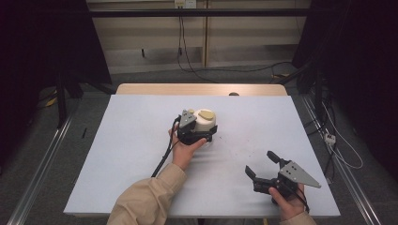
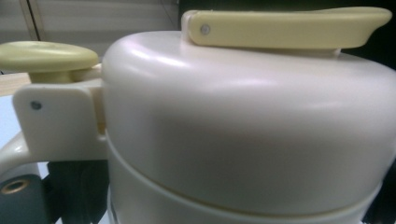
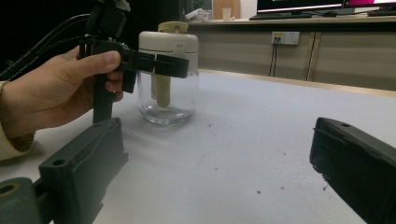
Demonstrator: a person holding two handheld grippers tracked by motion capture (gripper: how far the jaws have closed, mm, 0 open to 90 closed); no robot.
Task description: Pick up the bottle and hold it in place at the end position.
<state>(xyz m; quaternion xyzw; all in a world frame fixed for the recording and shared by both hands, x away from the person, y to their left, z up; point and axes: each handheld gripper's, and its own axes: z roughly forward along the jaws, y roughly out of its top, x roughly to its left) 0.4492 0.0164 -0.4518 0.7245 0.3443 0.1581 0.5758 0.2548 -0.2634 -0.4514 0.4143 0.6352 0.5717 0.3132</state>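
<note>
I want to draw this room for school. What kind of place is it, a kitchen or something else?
Probably a lab or workshop, not a kitchen. A person holds a left gripper against a jar on a plain white table, cables trail over the floor, and monitors sit on a bench behind.

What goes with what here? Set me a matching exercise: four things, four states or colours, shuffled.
Things:
1. jar
2. lid
3. left gripper
4. right gripper

States or colours:
a. clamped round the jar
b. clear glass, upright
c. jaws wide apart, holding nothing
d. cream

Pairs: 1-b, 2-d, 3-a, 4-c
</note>
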